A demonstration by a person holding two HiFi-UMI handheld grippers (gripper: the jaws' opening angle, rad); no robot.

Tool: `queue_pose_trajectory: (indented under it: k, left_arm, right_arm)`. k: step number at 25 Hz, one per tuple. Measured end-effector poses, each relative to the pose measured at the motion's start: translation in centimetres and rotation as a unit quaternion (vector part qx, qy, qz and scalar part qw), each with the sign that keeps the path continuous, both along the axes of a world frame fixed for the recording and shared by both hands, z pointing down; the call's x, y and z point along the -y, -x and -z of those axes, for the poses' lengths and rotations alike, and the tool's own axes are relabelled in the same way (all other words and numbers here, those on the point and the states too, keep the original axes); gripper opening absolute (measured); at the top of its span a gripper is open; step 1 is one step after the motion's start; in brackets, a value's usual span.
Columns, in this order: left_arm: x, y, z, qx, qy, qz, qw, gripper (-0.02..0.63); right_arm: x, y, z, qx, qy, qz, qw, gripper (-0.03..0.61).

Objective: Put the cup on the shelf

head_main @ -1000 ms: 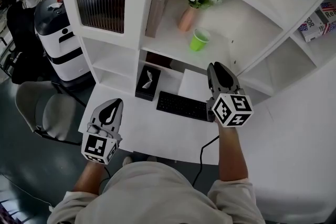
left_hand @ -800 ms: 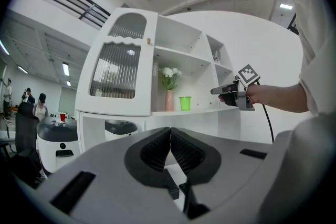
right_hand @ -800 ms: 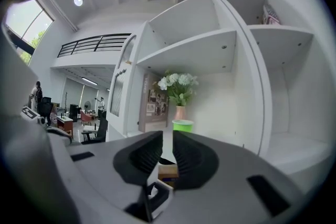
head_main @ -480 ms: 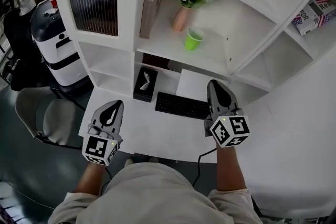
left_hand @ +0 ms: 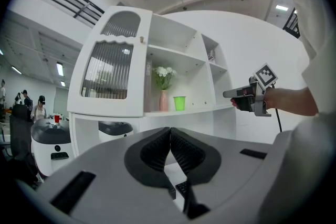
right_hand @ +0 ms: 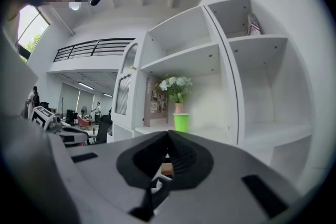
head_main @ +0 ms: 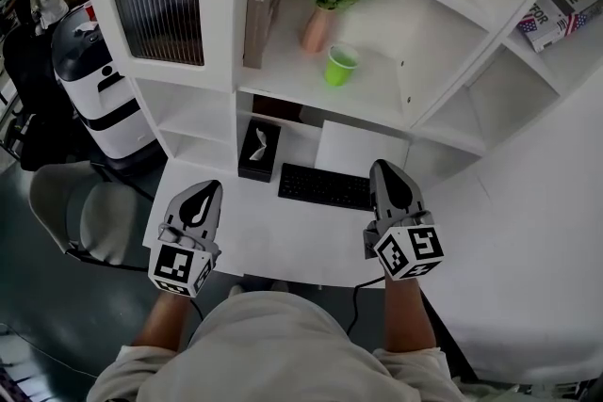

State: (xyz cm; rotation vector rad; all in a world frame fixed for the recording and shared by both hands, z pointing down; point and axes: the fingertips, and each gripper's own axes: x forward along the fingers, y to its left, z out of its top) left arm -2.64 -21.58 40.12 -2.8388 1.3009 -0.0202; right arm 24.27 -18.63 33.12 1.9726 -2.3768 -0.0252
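The right hand-held gripper (head_main: 385, 168) is held level over the right end of the counter (head_main: 283, 240). Its jaws have just been closing and now meet, pad against pad, with nothing between them, as the right gripper view shows (right_hand: 168, 139). The left hand-held gripper (head_main: 201, 193) hovers over the counter's left end, well apart from the other, and its jaws are likewise pressed together and empty (left_hand: 170, 136). The green cup (head_main: 340, 66) stands upright on the white shelf (head_main: 377, 104) above the counter, free of both tools. From the right gripper it lies straight ahead and higher, just above the closed tips in that tool's own view (right_hand: 181, 122). From the left gripper it is ahead and off to the right (left_hand: 179, 103). A pink vase of white flowers (head_main: 317, 28) stands just beside the cup, with an upright book (head_main: 256, 5) further left. Under the shelf, a black keyboard (head_main: 325, 186) lies on the counter and a black tissue box (head_main: 258, 149) sits to its left. The keyboard's right end is hidden behind the right gripper. Each marker cube covers the hand that holds it. Flag-printed items (head_main: 551, 9) in the far right compartment are cut off by the picture's edge and too small to identify.
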Motion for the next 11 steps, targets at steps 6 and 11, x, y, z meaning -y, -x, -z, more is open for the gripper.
queue_pose_trajectory:
  k: [6,11]
  left_arm:
    - [-0.2,-0.5,0.0,0.002,-0.002,-0.008,1.0,0.002]
    - [-0.3,-0.6,0.0,0.003,-0.003,-0.008,1.0,0.002]
  right_arm:
    - [-1.2,0.3,-1.1,0.012,0.005,-0.004,1.0,0.005]
    - [-2.1,0.7,-2.0,0.009,0.009,-0.002,1.0,0.005]
